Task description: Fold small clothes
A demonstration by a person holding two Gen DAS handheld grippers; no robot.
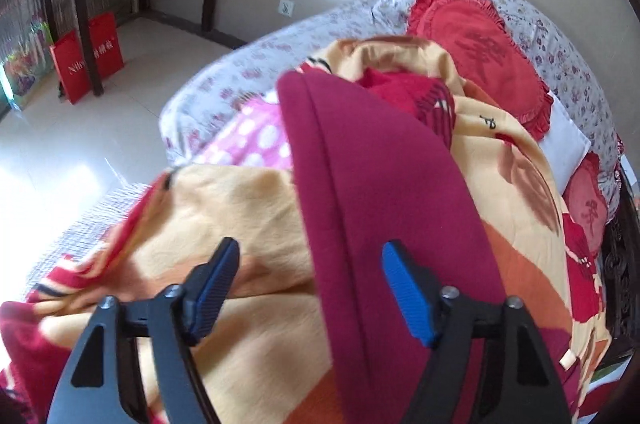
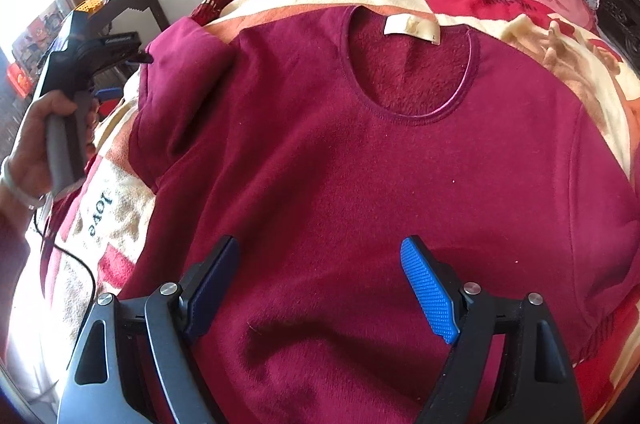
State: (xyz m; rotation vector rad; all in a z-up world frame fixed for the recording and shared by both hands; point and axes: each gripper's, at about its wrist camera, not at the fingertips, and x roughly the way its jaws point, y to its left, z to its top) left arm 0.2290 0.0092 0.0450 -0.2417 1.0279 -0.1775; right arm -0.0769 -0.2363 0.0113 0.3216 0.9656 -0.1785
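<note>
Open over the hem, the right claw (image 2: 324,288) hovers above the maroon top (image 2: 360,164) spread on the bed's blanket (image 2: 120,208), while the left claw (image 1: 310,288), gaping and seemingly empty, may snag blanket beside the sleeve (image 1: 360,164).

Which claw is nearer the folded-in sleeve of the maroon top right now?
Left. The left claw straddles the sleeve's edge, open. The right claw hovers open over the maroon top's lower front, away from that sleeve.
</note>
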